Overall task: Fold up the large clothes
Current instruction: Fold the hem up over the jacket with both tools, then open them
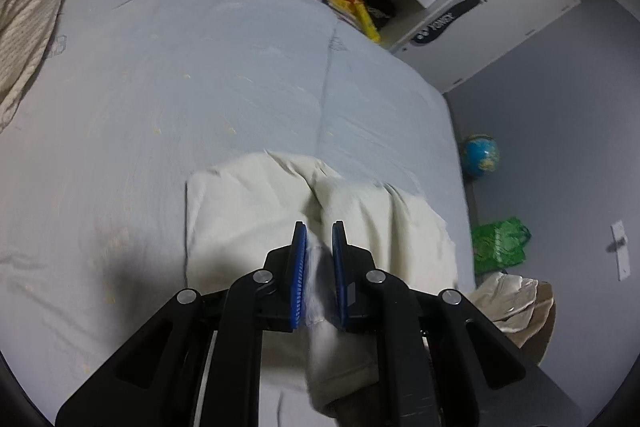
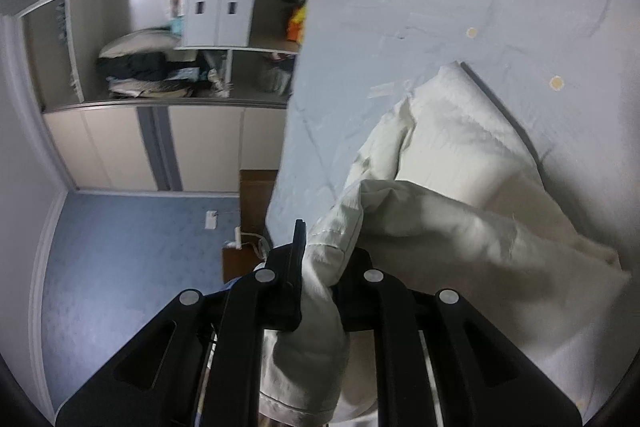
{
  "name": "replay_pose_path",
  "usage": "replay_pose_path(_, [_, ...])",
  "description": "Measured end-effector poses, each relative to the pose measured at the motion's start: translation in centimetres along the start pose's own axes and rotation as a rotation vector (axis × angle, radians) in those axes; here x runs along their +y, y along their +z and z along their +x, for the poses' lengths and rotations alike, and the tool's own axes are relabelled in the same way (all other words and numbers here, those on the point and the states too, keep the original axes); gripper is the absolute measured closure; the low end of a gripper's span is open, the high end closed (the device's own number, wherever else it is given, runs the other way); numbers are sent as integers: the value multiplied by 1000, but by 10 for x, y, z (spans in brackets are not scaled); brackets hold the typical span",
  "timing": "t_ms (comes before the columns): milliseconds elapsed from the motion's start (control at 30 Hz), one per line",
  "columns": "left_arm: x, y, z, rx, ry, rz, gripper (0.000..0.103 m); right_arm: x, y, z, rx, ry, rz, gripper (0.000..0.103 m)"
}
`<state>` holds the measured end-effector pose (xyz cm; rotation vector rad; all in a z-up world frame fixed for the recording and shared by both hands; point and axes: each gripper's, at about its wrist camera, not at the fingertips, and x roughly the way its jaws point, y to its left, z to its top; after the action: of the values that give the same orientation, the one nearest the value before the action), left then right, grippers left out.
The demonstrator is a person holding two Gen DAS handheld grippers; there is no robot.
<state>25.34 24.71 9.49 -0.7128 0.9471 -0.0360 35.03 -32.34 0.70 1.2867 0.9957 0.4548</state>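
Cream garment (image 1: 256,211) — rumpled, half-folded — on pale-blue bed (image 1: 180,67).

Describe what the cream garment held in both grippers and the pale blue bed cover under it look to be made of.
The cream garment looks like a woven cotton-type cloth, matte: soft creases, a stitched hem by the right gripper. The left gripper pinches another edge. The pale blue bed cover looks like thin matte fabric, maybe cotton or a blend, with fine wrinkles and a seam line; blur leaves the weave unclear.

Dim, motion-blurred, fisheye-warped edges
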Motion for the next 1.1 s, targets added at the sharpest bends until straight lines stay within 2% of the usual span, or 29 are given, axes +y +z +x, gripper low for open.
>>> replay_pose_path(67, [9, 16, 9, -22, 20, -20, 91, -9, 10, 15, 5, -24, 32, 94])
replay_pose_path(167, [20, 34, 30, 2, 53, -57, 92, -24, 21, 40, 19, -71, 78, 93])
replay_pose_path(267, [19, 39, 39, -2, 107, -38, 91, -41, 31, 59, 21, -122, 129, 92])
replay_pose_path(333, [18, 38, 37, -19, 116, -37, 88, -51, 36, 68, 32, -141, 167, 90])
replay_pose_path(400, [16, 31, 30, -39, 151, -28, 80, -55, 39, 71, 47, -144, 194, 88])
replay_pose_path(500, [19, 19, 17, -78, 183, -43, 56, -52, 42, 66, 69, -130, 201, 80])
replay_pose_path(567, [21, 11, 7, -103, 166, -65, 39, -49, 43, 56, 52, -105, 216, 71])
replay_pose_path(633, [20, 5, -3, -130, 125, -84, 32, -44, 45, 45, 14, -57, 243, 51])
replay_pose_path(667, [17, 1, -9, -151, 126, -92, 29, -39, 46, 35, -24, -41, 241, 48])
replay_pose_path(767, [2, -11, -18, -178, 120, -79, 25, -25, 45, 18, -90, -47, 201, 43])
replay_pose_path(900, [-37, -32, -6, -137, 97, 33, 21, -1, 35, 0, -137, -93, 84, 41])
replay_pose_path(1033, [-77, -54, 15, -86, 83, 143, 21, 30, 17, 7, -80, -145, -76, 40])
replay_pose_path(1100, [-96, -61, 25, -69, 83, 187, 20, 49, 4, 17, -38, -201, -193, 40])
